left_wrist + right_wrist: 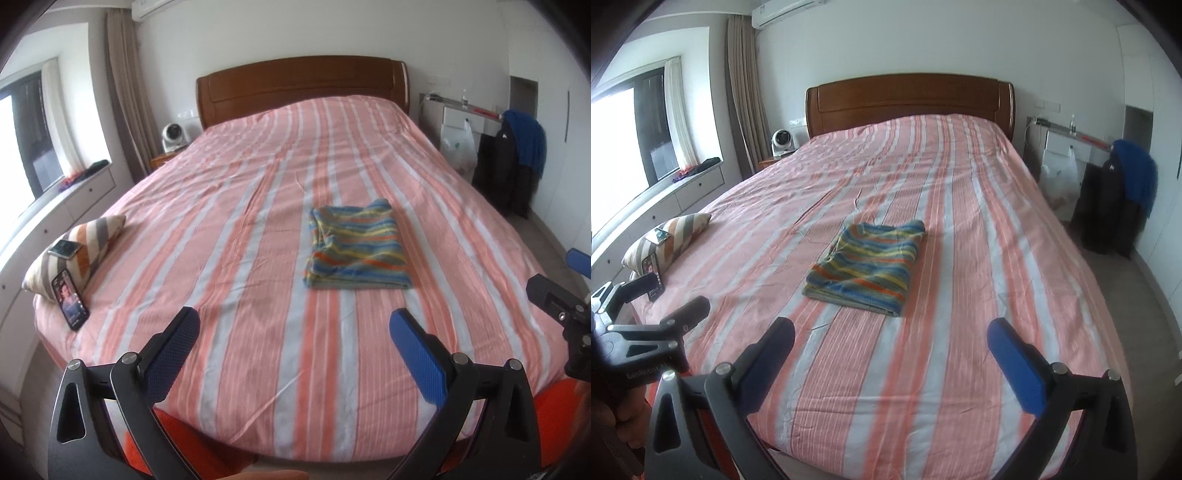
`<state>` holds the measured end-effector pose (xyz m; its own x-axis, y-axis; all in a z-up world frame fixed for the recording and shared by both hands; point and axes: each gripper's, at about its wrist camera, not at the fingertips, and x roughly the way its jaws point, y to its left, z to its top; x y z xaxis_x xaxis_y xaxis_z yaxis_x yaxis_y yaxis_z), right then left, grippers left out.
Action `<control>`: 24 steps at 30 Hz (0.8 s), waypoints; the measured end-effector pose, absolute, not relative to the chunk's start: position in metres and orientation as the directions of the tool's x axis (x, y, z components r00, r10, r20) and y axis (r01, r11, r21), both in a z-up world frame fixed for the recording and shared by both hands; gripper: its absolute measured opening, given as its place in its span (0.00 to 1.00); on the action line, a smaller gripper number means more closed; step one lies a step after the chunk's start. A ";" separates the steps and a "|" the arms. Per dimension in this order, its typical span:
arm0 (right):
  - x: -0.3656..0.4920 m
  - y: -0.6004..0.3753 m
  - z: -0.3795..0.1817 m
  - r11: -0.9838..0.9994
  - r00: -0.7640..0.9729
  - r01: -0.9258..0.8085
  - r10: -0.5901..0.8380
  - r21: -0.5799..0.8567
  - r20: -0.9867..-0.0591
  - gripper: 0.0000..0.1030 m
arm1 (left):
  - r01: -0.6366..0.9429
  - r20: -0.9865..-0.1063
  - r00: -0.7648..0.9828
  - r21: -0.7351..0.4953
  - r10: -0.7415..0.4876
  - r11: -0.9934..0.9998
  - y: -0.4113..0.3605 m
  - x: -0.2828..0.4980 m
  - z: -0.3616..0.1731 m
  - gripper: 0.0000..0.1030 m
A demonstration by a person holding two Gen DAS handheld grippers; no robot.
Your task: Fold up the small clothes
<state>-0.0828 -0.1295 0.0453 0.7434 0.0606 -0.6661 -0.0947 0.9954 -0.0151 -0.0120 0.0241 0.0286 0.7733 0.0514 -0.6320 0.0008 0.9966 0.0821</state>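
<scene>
We find the garment [356, 245] folded into a neat rectangle on the bed [229, 229], ahead of both tongs and apart from them. Left gripper [295, 341] stands wide and empty; right gripper [891, 349] likewise wide, nothing between its jaws. The garment's long axis runs away from us towards the headboard [908, 98]. It lies right of the left tongs and slightly left of the right, so we judge the right hand nearer.
</scene>
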 end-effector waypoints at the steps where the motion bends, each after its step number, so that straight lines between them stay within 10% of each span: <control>1: -0.085 -0.129 0.047 0.996 0.743 -0.090 0.050 -0.026 -0.667 1.00 | 0.003 -0.632 0.773 0.076 0.046 0.997 0.024 -0.013 0.030 1.00; 24: -0.068 -0.130 0.026 0.996 0.714 -0.033 -0.038 -0.088 -0.699 1.00 | -0.031 -0.673 0.736 0.072 0.071 0.997 0.015 0.009 0.013 1.00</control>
